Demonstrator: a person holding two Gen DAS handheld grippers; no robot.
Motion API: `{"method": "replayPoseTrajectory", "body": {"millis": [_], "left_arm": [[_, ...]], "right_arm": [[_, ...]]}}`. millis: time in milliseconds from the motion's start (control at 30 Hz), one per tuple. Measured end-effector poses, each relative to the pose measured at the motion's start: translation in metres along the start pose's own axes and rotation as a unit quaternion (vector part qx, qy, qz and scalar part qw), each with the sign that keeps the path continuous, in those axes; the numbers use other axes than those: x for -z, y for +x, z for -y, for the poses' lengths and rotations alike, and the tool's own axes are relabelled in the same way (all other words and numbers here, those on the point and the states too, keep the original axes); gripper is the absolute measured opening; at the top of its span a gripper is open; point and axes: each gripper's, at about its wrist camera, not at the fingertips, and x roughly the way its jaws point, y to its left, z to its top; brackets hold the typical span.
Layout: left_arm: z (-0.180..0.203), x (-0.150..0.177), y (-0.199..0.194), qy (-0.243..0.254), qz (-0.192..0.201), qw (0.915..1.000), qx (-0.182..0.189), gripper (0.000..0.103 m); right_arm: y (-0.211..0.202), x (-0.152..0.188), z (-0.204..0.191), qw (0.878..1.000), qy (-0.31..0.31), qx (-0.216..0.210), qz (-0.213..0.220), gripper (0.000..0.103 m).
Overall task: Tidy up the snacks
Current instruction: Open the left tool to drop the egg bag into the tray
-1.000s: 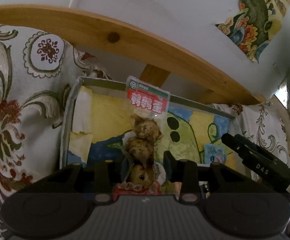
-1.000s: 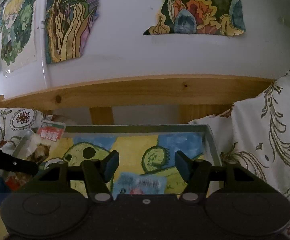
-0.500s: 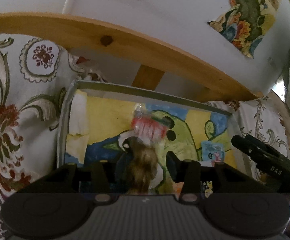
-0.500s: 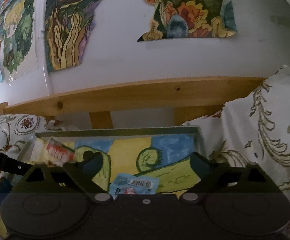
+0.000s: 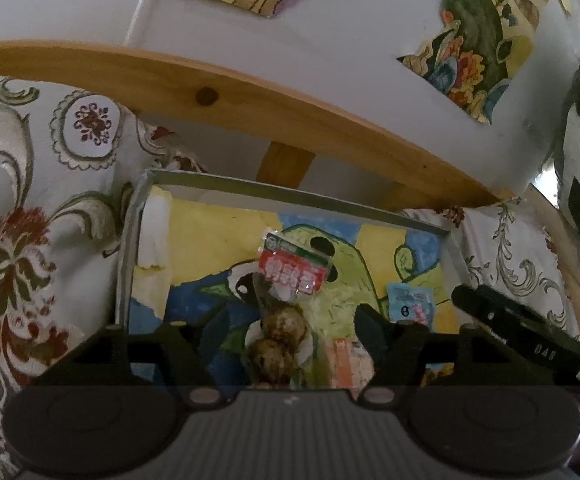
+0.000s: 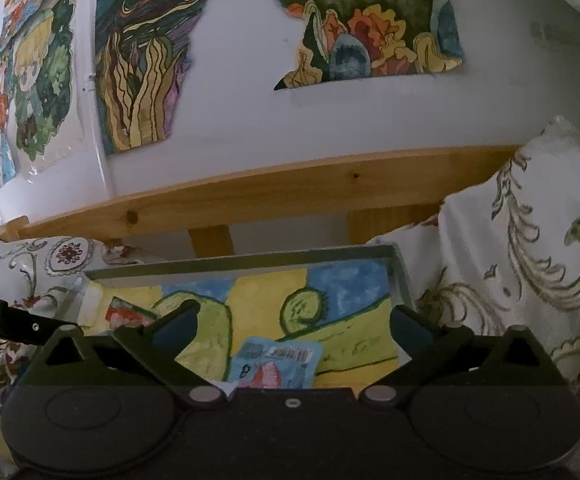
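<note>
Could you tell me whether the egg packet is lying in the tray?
Yes: the egg packet lies flat on the tray floor.

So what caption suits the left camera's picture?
Left gripper opening over an egg snack packet lying in the painted tray.

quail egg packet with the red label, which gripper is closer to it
Left. The quail egg packet lies in the tray between the left gripper's opening fingers, untouched. The right gripper, opening over the blue packet, sits off to the side.
</note>
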Motion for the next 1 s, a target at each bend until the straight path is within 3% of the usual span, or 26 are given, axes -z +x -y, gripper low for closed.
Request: {"method": "replayPoseTrajectory", "body": {"millis": [233,633,1000], "left_arm": [[-0.007,0.012,-0.011,-0.011,0.021,0.9997,-0.010,0.082],[-0.008,0.035,-0.009,-0.009,0.043,0.9988,-0.023,0.087],[-0.008,0.041,-0.006,-0.054,0.083,0.9949,-0.020,0.087]], "right_arm": [[0.006,0.001,-0.016,0.999,-0.009,-0.036,0.001,0.102],[0.025,0.006,-0.022,0.999,-0.018,-0.026,0.008,0.102],[0.033,0.015,-0.026,0.996,-0.003,-0.091,-0.003,0.102]]}}
